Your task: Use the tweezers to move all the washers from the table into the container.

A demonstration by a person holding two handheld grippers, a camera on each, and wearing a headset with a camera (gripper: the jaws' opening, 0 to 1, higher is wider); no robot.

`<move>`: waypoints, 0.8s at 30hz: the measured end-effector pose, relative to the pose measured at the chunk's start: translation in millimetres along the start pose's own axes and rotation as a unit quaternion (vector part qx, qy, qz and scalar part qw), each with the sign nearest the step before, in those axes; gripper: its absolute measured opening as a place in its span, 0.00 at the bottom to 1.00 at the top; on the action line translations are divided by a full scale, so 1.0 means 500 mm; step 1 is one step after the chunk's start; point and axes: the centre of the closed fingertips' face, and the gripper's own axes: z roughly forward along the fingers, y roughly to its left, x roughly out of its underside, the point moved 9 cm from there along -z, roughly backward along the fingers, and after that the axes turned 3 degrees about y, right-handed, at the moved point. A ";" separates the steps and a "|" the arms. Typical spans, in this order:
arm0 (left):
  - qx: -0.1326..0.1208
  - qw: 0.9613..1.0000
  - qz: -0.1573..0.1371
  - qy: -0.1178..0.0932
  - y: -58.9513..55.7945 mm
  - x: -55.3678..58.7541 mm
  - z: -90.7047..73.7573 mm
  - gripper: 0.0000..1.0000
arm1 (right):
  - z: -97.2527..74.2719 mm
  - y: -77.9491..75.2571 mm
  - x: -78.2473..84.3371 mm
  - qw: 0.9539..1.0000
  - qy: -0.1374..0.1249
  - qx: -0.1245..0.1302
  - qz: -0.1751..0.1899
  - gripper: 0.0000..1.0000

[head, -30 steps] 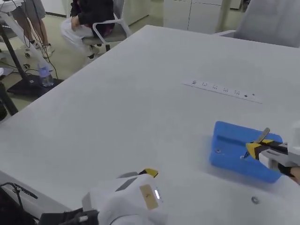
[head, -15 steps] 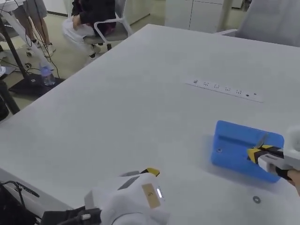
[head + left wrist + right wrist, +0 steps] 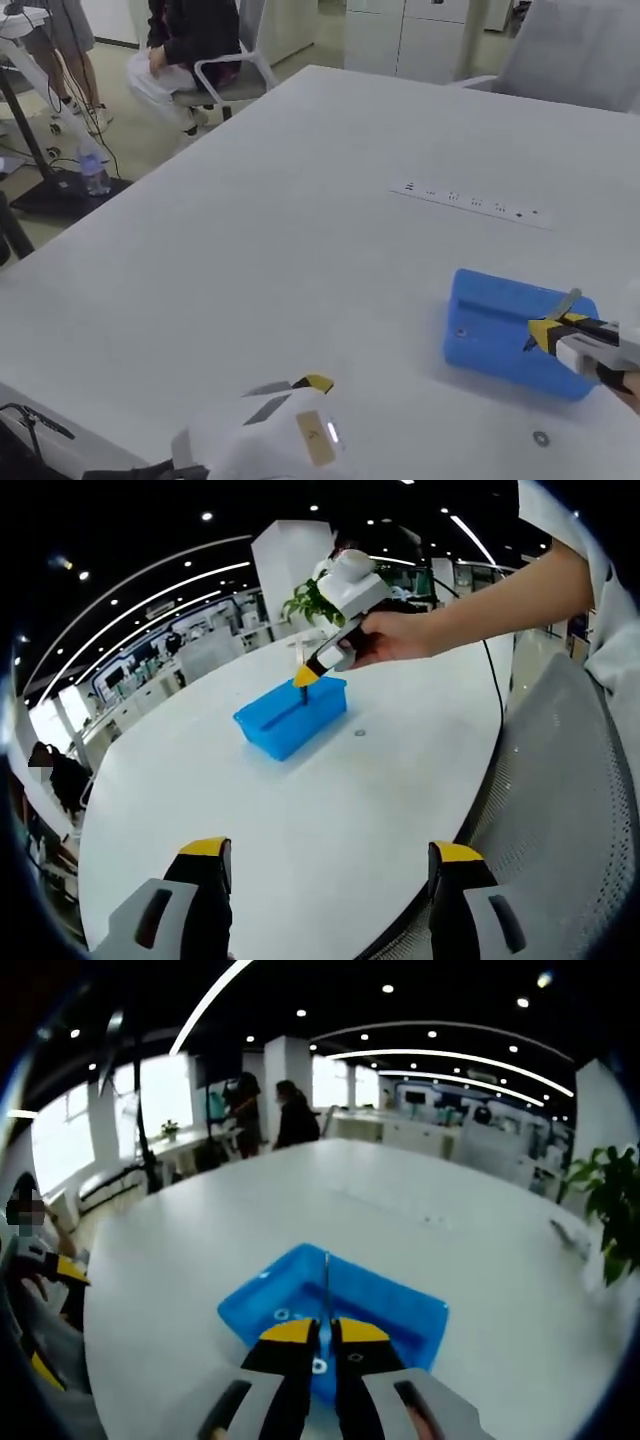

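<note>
White surface (image 3: 250,230), broad and pale. Carries a blue container (image 3: 495,350) at the right of the head view, one washer (image 3: 541,438) lying apart on the near side of it, and farther back what looks like a flush socket strip (image 3: 470,203).

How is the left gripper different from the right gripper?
The left gripper has its jaws wide apart and holds nothing; the right gripper is shut on the tweezers. The left gripper is above bare table; the right gripper is over the blue container. Both have yellow-and-black tips.
</note>
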 end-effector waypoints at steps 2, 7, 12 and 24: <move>0.000 1.000 0.001 0.001 0.000 0.000 0.000 0.82 | -0.017 0.010 -0.004 1.000 -0.011 -0.001 0.002 0.04; 0.000 1.000 0.002 0.001 0.000 0.000 0.000 0.82 | -0.063 0.022 -0.007 1.000 -0.030 -0.004 0.004 0.04; -0.001 1.000 0.003 0.002 0.000 0.000 0.000 0.81 | -0.088 0.044 0.013 0.999 -0.039 -0.009 0.016 0.04; -0.007 1.000 0.001 -0.002 0.002 -0.001 -0.003 0.81 | -0.115 0.089 0.076 1.000 -0.011 -0.002 0.028 0.04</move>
